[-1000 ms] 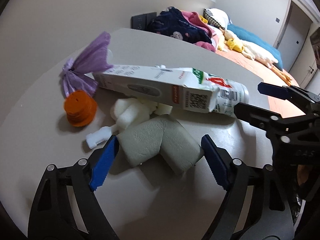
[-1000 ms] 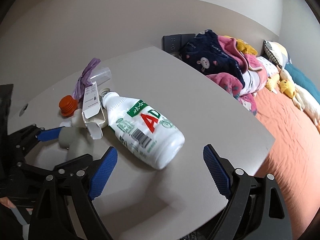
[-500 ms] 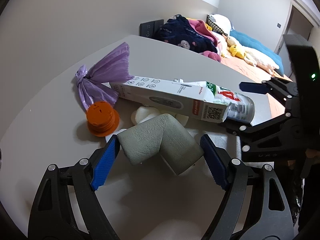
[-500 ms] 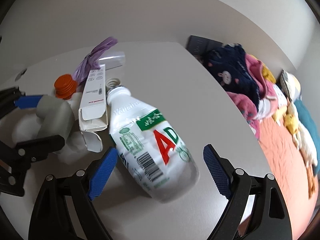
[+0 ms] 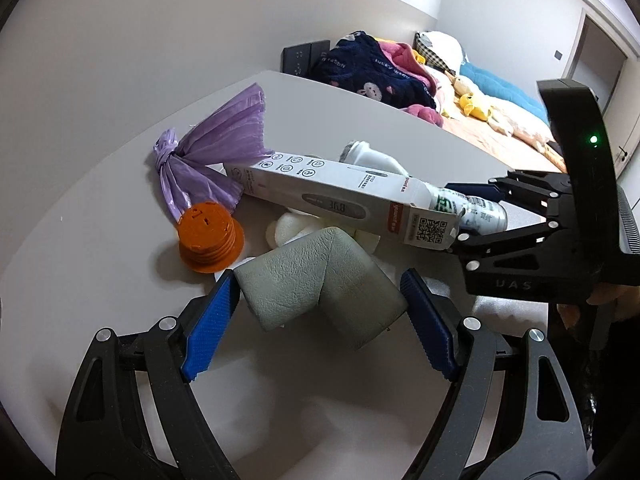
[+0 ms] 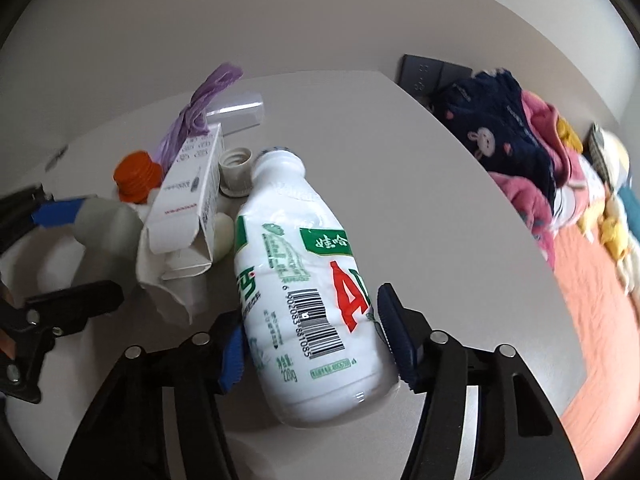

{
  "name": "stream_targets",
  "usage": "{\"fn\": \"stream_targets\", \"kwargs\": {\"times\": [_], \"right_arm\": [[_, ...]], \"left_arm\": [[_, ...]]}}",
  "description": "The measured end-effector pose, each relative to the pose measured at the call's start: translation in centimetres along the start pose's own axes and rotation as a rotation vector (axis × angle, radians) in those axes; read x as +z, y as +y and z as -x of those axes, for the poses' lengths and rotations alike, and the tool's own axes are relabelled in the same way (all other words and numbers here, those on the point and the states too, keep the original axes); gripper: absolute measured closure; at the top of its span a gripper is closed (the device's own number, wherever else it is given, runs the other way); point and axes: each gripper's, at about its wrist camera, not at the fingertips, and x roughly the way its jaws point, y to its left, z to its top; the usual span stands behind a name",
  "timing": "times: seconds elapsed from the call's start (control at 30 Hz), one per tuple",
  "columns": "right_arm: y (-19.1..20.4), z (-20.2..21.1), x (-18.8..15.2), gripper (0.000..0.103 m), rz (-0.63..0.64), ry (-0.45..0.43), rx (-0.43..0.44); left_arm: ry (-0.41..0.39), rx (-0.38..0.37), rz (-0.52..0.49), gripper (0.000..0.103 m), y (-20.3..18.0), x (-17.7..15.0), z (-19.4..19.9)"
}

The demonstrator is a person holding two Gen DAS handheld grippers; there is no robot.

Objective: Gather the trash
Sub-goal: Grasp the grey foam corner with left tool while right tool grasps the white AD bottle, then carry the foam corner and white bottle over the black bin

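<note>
A heap of trash lies on a grey table (image 5: 360, 120). My left gripper (image 5: 316, 320) has its blue pads against both ends of a grey L-shaped foam piece (image 5: 320, 284). My right gripper (image 6: 312, 340) has closed around the lower body of a white AD milk bottle (image 6: 304, 280) lying on its side; the pads touch its sides. Beside it lie a white thermometer box (image 5: 340, 200), an orange cap (image 5: 210, 236), a purple bag (image 5: 216, 160), white foam bits (image 5: 292, 228) and a white bottle cap (image 6: 236, 170).
The table (image 6: 420, 184) stands against a grey wall. Beyond its far edge is a bed with piled clothes (image 6: 500, 128), soft toys (image 5: 476, 104) and an orange sheet (image 6: 592, 320). A clear plastic box (image 6: 240, 114) lies behind the purple bag.
My right gripper has moved in over the bottle and narrowed from wide open onto its body. My left gripper has moved in and closed onto the grey foam piece.
</note>
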Motion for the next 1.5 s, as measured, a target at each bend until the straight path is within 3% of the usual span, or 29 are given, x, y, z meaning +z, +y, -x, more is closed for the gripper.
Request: {"fn": "stream_targets", "kwargs": {"times": [0.13, 0.37, 0.73, 1.5], "right_arm": [[-1.0, 0.9, -0.7, 0.05, -0.102, -0.03, 0.023], [-2.0, 2.8, -2.4, 0.051, -0.23, -0.082, 0.032], [-2.5, 7.3, -4.8, 0.051, -0.341, -0.162, 0.054], [-1.6, 16.2, -10.0, 0.05, -0.408, -0.275, 0.024]], "left_arm": [[-0.005, 0.002, 0.005, 0.023, -0.1, -0.1, 0.4], [-0.017, -0.01, 0.01, 0.023, -0.7, -0.5, 1.2], [-0.071, -0.049, -0.004, 0.023, -2.2, -0.7, 4.4], [-0.135, -0.12, -0.072, 0.023, -7.1, -2.8, 9.6]]}}
